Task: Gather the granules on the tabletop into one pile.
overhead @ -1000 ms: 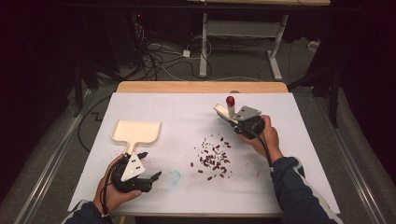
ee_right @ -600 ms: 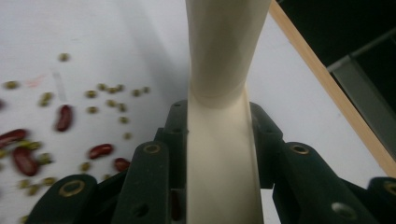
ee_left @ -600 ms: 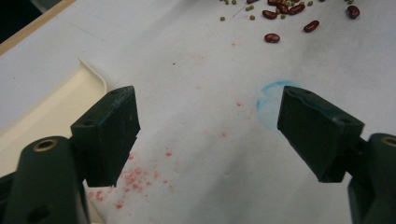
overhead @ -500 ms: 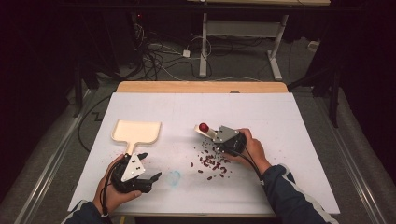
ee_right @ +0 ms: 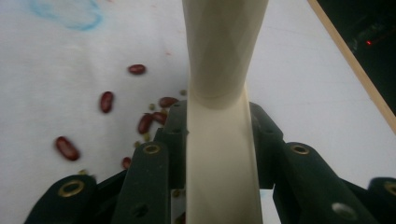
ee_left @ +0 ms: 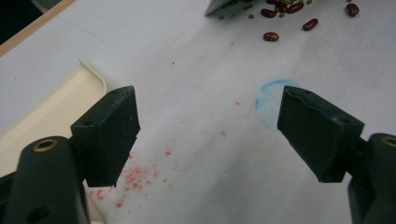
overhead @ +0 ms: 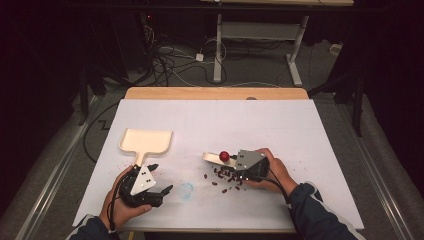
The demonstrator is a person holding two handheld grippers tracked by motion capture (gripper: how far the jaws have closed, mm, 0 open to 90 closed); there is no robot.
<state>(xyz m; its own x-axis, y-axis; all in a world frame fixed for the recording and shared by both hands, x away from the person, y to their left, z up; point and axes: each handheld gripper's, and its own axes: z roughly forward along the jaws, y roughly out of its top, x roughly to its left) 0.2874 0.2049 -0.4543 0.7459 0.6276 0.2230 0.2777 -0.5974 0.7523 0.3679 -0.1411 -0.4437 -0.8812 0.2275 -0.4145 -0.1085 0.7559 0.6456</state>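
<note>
A cream dustpan (overhead: 147, 140) lies on the white table, its handle pointing toward my left gripper (overhead: 161, 177). That gripper rests just below the handle with its jaws wide open and nothing between them (ee_left: 208, 135); the pan's rim (ee_left: 46, 116) shows beside one jaw. My right gripper (overhead: 239, 162) is shut on a cream sweeping tool (ee_right: 222, 93) with a red knob (overhead: 224, 156). The tool's end lies low over the left side of a scatter of red beans (overhead: 225, 176). In the right gripper view, beans (ee_right: 106, 101) lie left of the tool.
A blue chalk circle (overhead: 186, 190) marks the table between the two grippers, seen close to one left jaw as a blue ring (ee_left: 268, 100). Red crumbs (ee_left: 135, 172) dot the sheet near the pan. The table's wooden far edge (overhead: 215, 93) lies beyond.
My right gripper has carried the sweeping tool leftward and down, from above the beans' far right to low at their left side. The left gripper has stayed put.
</note>
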